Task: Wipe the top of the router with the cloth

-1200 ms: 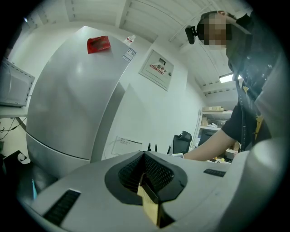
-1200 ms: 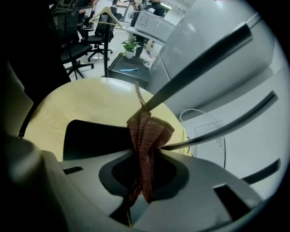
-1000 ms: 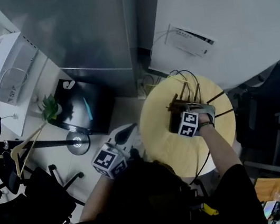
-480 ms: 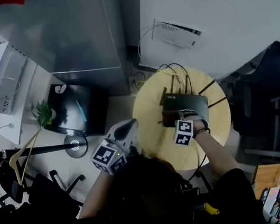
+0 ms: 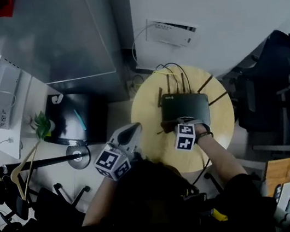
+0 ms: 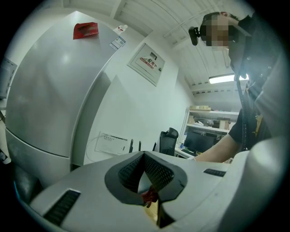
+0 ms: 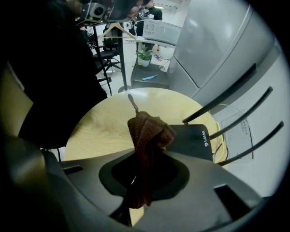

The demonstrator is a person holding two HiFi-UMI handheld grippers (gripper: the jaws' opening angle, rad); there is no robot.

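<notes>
Head view puts us at the wiping step itself: the right tool (image 5: 183, 122) sits at the near edge of the flat black router with stick antennas (image 5: 185, 108), which lies on the far half of the round pale wooden table (image 5: 145, 112), its antennas and cables fanning off toward the table's far edge. In the right gripper view we see the tool's jaws clamped on the bunched rust-brown knitted cloth (image 7: 148, 131), which sticks out past the tips as a loose wad. That wad hangs over the router's near corner, partly over bare table top; we cannot tell whether it is pressing on the lid or only just above it. We judge that most of the lid is yet to be covered, since it stretches away beyond the cloth. The next move, as we read it, calls for setting the wad flat on the lid and drawing it across toward the antenna side, with light pressure so the router does not slide. It should stop short of the antennas and cables, where the cloth could snag. The left tool (image 5: 130, 134) hangs well apart from all this, off the table's near left edge and tilted upward. In the left gripper view its jaws are together, gripping nothing we can name; a small reddish fleck shows behind the pads, too small to tell.
</notes>
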